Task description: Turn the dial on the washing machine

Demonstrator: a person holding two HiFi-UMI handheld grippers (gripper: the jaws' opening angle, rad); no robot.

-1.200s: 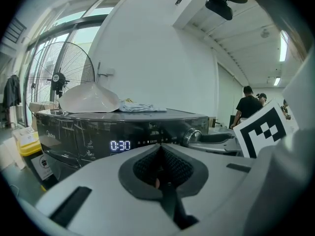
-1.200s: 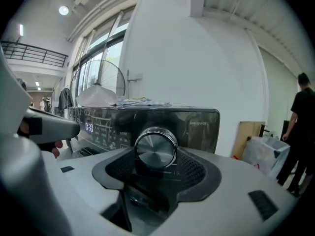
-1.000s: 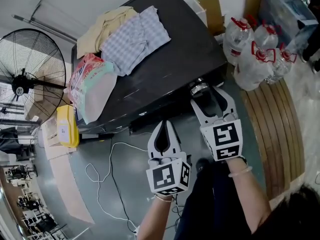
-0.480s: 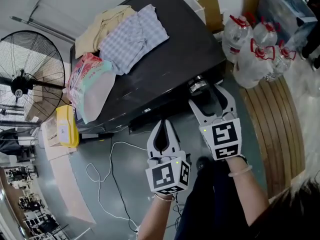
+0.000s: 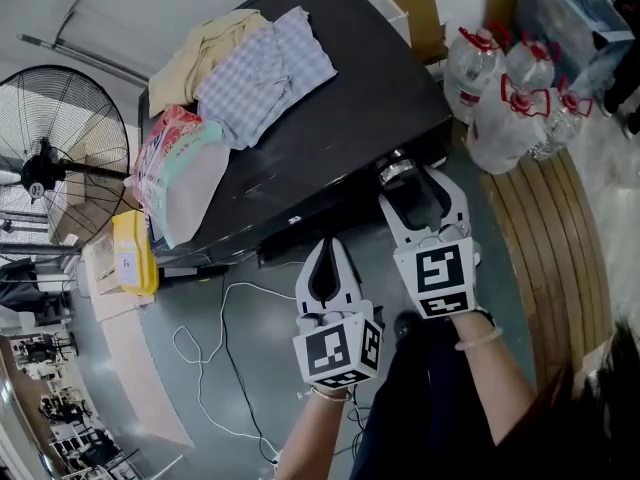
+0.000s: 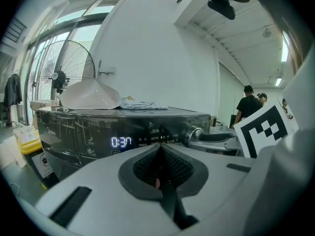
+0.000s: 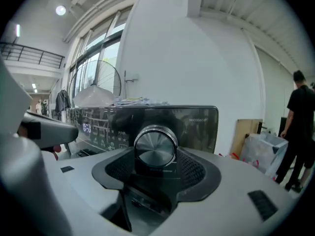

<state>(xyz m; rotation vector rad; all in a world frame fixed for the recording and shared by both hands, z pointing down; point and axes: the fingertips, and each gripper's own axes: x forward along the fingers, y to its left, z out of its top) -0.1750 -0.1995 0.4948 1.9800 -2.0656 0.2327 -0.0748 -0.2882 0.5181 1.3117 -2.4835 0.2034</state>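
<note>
The dial (image 7: 155, 144) is seen on the right end of the washing machine (image 5: 330, 108) control panel, facing the person. It is clasped by the right gripper (image 7: 155, 154), whose jaws have just been closing a little; a ribbed pad is pressed to each side of the silver knob. From the head view the dial (image 5: 398, 171) is found at the tips of the right gripper (image 5: 410, 183), at the front edge of the dark top.

The left gripper (image 5: 327, 246) is held lower and to the left, apart from the machine's front, with its jaws brought together on nothing; in the left gripper view the tips of the left gripper (image 6: 160, 149) are seen meeting.

A pink and green bag (image 5: 185, 173) is laid on the machine's top; its contents cannot be told. Beside it a checked cloth (image 5: 265, 68) and a yellow cloth (image 5: 210, 53) are piled. A yellow container (image 5: 135, 253) with a white label is set on the floor near the machine's left end. Clear bottles (image 5: 505, 98) with red caps are grouped at its right.

"0:37" is read on the lit display (image 6: 121, 141). The small print on the panel is not made out.
</note>
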